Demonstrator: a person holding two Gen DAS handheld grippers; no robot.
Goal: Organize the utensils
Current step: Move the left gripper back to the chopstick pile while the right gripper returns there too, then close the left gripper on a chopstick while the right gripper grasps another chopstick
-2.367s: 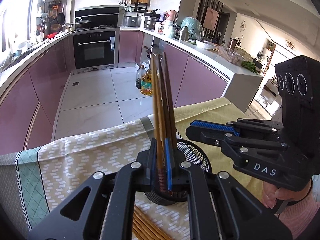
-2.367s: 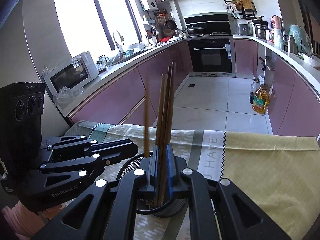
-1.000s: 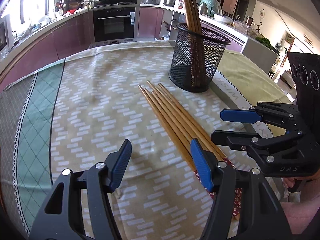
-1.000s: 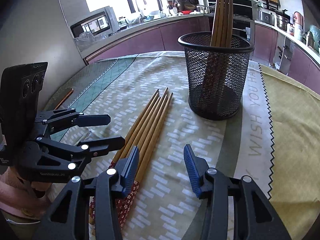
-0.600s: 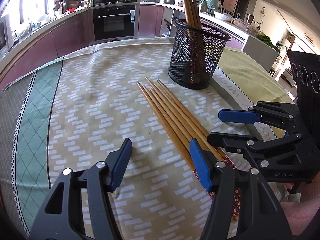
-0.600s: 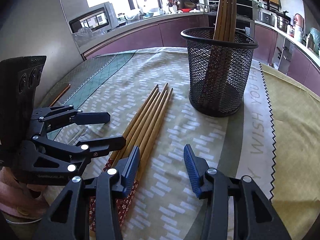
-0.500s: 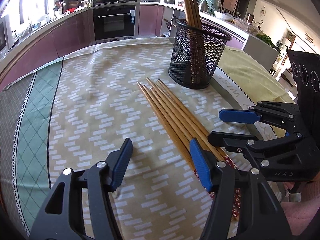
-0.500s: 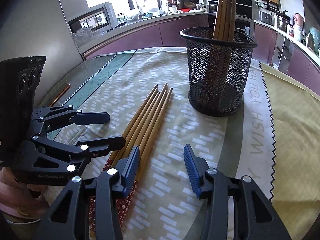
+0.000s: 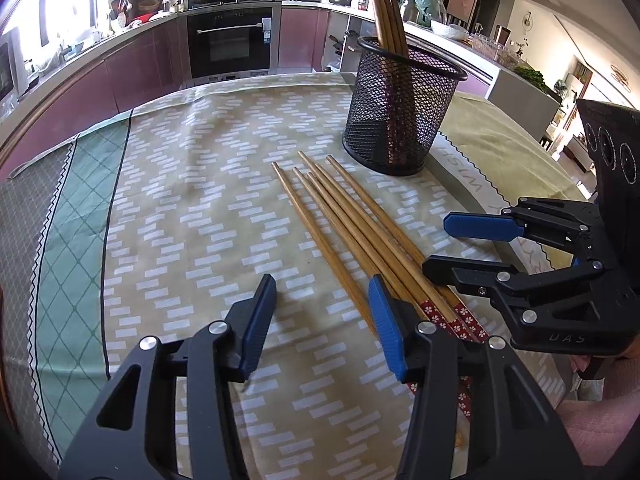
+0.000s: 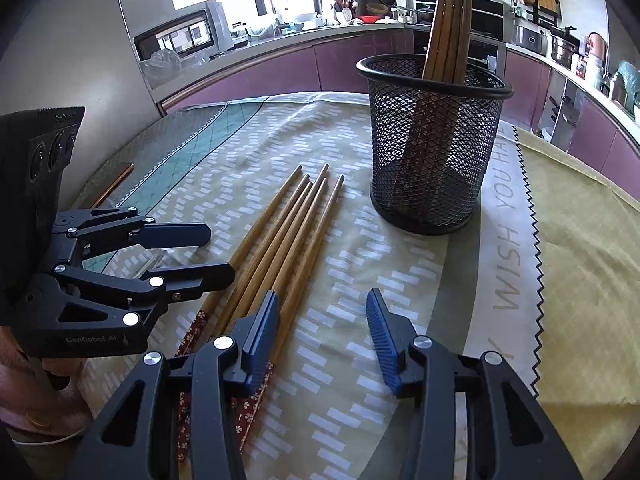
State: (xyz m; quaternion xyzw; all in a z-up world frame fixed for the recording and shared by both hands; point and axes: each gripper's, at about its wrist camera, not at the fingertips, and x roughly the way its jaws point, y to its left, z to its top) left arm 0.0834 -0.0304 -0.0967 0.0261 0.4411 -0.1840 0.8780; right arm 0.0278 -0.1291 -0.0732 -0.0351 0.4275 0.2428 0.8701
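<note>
Both claws hang tilted down over the bench point(image 9: 168, 184), which is covered by a patterned cloth point(image 10: 360, 264). The left claw point(image 9: 322, 306) is released; its jaws have just been closing in a little, with only cloth between them. Five loose chopsticks point(image 9: 344, 224) lie flat in a bundle just to its right, and its right finger covers their near part. Ahead and to the right of it stands the mesh cup point(image 9: 400, 108), upright, with four chopsticks point(image 9: 386, 8) standing in it and leaning toward the rim.

The right claw point(image 10: 322, 306) is released too, nothing between its jaws. The loose chopsticks point(image 10: 288, 232) run just to its left, passing under its left finger, red patterned ends nearest. The cup point(image 10: 432, 152) sits ahead and slightly right of it, apart from the bundle's tips. The left claw point(image 10: 216, 252) shows at its left, beside the bundle.
</note>
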